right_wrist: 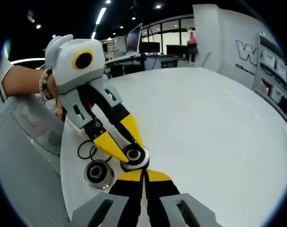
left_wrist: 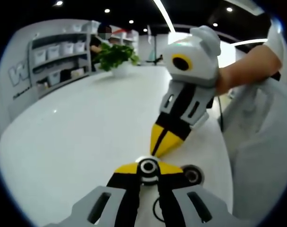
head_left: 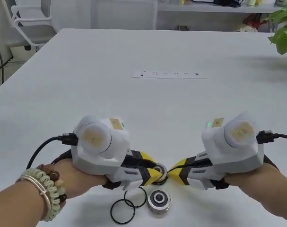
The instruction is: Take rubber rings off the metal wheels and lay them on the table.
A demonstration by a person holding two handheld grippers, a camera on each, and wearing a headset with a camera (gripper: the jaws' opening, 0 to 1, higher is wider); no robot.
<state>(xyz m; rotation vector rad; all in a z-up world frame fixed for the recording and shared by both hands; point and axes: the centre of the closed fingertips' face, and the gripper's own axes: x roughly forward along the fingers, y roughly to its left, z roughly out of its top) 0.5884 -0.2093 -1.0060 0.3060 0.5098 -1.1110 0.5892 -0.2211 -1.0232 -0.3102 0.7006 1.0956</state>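
A small metal wheel [head_left: 160, 171] is lifted just above the white table [head_left: 134, 104], between both grippers. My left gripper [head_left: 155, 174] is shut on this wheel [left_wrist: 148, 166], its yellow tips on either side of it. My right gripper [head_left: 171, 171] comes in from the opposite side with its jaws shut at the wheel's black rubber rim [right_wrist: 135, 158]. A second wheel [head_left: 159, 200] lies flat on the table below them. Two loose black rubber rings [head_left: 128, 204] lie overlapping beside it, also seen as rings [right_wrist: 86, 151] in the right gripper view.
A white power strip [head_left: 169, 74] lies mid-table, well beyond the grippers. A green plant [head_left: 282, 28] stands at the far right corner, and a chair [head_left: 25, 19] at the far left. The table's near edge is just below the rings.
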